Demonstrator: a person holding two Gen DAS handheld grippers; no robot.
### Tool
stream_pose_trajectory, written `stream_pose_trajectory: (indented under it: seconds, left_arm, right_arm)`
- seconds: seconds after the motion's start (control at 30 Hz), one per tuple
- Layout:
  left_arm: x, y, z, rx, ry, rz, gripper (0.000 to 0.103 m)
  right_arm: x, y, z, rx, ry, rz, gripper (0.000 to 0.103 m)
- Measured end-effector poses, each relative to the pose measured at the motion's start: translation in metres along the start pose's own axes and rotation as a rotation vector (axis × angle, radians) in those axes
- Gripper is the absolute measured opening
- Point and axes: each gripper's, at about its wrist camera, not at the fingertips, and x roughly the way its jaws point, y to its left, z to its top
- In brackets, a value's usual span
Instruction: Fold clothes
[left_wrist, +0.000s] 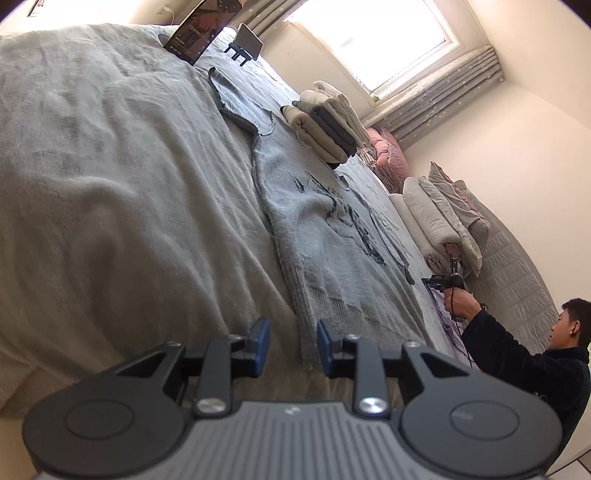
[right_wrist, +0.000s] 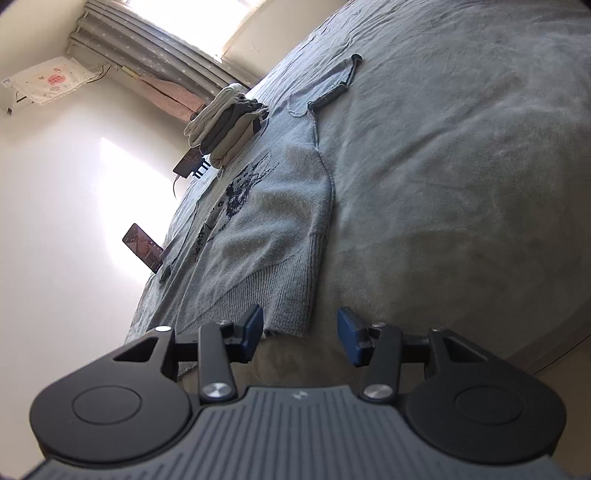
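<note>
Grey sweater (right_wrist: 258, 229) lies flat on the bed (right_wrist: 461, 184), long axis running away from both grippers, ribbed hem nearest; left gripper (left_wrist: 292, 345) and right gripper (right_wrist: 300, 338), jaws apart and holding nothing, flank its 2 hem corners.

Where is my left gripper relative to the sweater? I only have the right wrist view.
Observer: The left gripper is open and lined up with one hem corner of the grey sweater, not gripping it.
Operator: What lies past the sweater's other side?
Observer: A pile of folded quilts sits against the wall there.
</note>
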Motion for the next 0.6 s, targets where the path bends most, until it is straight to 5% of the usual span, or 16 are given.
stream_pose_trajectory:
  seconds: [0.13,0.23,0.27,0.3,0.33,0.6]
  left_arm:
    - [0.008,0.001,-0.001,-0.046,0.017,-0.044,0.034]
    - [0.016,-0.002,-0.003,-0.055,0.032,-0.059,0.033]
    - [0.017,-0.006,-0.003,-0.044,0.032,-0.054,0.031]
    - [0.016,-0.010,-0.002,-0.032,0.026,-0.046,0.006]
    - [0.014,-0.014,-0.002,-0.020,0.020,-0.037,0.006]
    - [-0.011,-0.035,0.004,0.087,-0.011,0.021,0.004]
  right_arm:
    - [0.001,-0.011,0.000,0.070,-0.021,0.089,0.047]
    - [0.006,-0.012,0.001,0.088,-0.021,0.109,0.034]
    - [0.008,-0.010,0.000,0.081,-0.019,0.106,0.022]
    - [0.009,-0.009,0.000,0.074,-0.018,0.103,0.014]
    - [0.010,-0.007,0.000,0.062,-0.020,0.094,0.011]
    - [-0.044,0.022,0.006,-0.079,-0.124,0.078,0.008]
